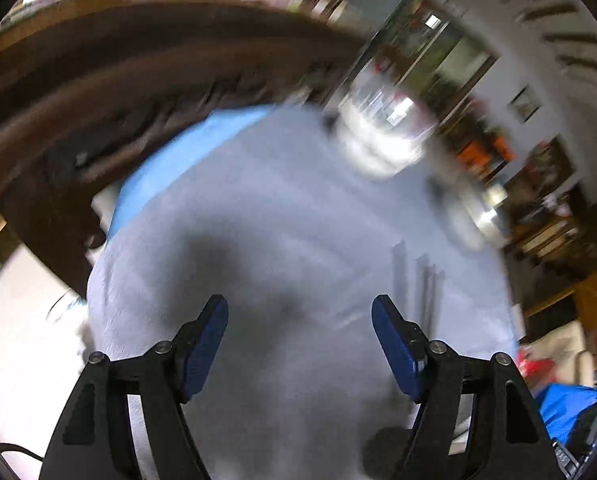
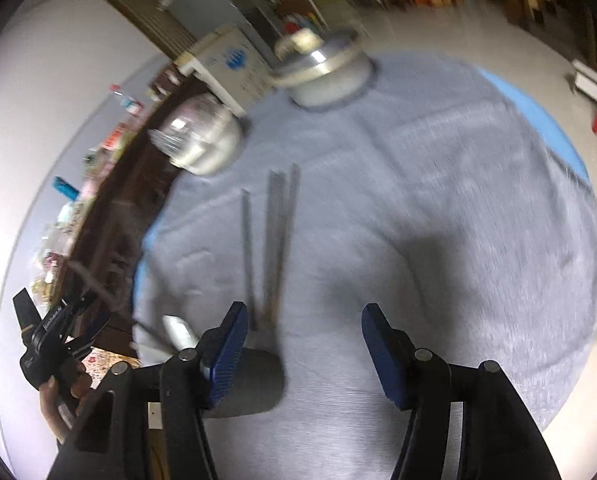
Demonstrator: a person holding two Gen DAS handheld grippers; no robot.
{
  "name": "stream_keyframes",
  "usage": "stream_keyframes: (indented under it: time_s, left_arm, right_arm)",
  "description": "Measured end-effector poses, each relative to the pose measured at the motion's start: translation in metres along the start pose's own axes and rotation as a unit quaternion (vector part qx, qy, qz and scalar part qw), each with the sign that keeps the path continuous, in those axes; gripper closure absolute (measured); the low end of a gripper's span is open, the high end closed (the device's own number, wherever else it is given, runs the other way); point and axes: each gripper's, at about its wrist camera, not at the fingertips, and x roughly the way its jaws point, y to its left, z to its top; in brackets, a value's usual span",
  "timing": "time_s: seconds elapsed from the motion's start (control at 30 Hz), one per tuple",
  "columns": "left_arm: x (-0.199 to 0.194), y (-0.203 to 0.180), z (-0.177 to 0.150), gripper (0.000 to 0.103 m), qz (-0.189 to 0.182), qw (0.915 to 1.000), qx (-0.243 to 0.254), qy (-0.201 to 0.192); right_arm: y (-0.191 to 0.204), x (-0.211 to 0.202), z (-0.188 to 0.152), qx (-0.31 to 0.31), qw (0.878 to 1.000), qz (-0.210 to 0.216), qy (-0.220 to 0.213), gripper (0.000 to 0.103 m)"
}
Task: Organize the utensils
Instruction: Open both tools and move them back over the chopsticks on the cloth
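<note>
Both my grippers hang over the grey cloth [image 2: 438, 208], and the blur eats most of the detail. Left gripper [image 1: 299, 312]: jaws wide apart, nothing between them but bare cloth.

In its view the utensils [image 1: 422, 288] show as faint thin streaks at right of centre. In my right view they lie left of centre, just above my left finger: three or four slim metal rods [image 2: 274, 240], chopsticks I'd guess, side by side and fanning slightly. A dark flat piece [image 2: 250, 384] sits low in frame beside that same finger; what it is I can't tell.

Right gripper [image 2: 304, 316]: jaws wide too, holding nothing.

These should be light, stiff and slick, likely to roll on the cloth. I'd pinch mid-length, across the bundle.

Writing: the white box [image 2: 226, 64] at upper left carries a blue mark, unreadable. Two lidded metal pots [image 2: 326, 76] beside it show no label.
</note>
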Motion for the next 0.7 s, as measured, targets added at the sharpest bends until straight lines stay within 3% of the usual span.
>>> stream_keyframes:
  time_s: [0.1, 0.23, 0.37, 0.5, 0.7]
  left_arm:
    - [0.034, 0.004, -0.009, 0.028, 0.032, 0.9981, 0.016, 0.049]
    - [0.057, -0.005, -0.017, 0.028, 0.053, 0.9943, 0.046, 0.080]
    - [0.071, -0.017, -0.020, 0.028, 0.067, 0.9903, 0.079, 0.092]
    - [0.080, -0.026, -0.021, 0.028, 0.072, 0.9873, 0.103, 0.097]
    - [0.090, -0.034, -0.022, 0.028, 0.073, 0.9842, 0.125, 0.102]
  right_arm:
    - [-0.017, 0.026, 0.000, 0.015, 0.999, -0.015, 0.033, 0.040]
    - [-0.028, 0.047, 0.002, 0.027, 0.998, -0.033, 0.057, 0.040]
    - [-0.028, 0.065, 0.014, 0.017, 0.996, -0.044, 0.075, 0.043]
    - [-0.017, 0.085, 0.039, 0.001, 0.994, -0.049, 0.094, 0.056]
    - [0.017, 0.131, 0.084, -0.035, 0.990, -0.053, 0.124, 0.066]
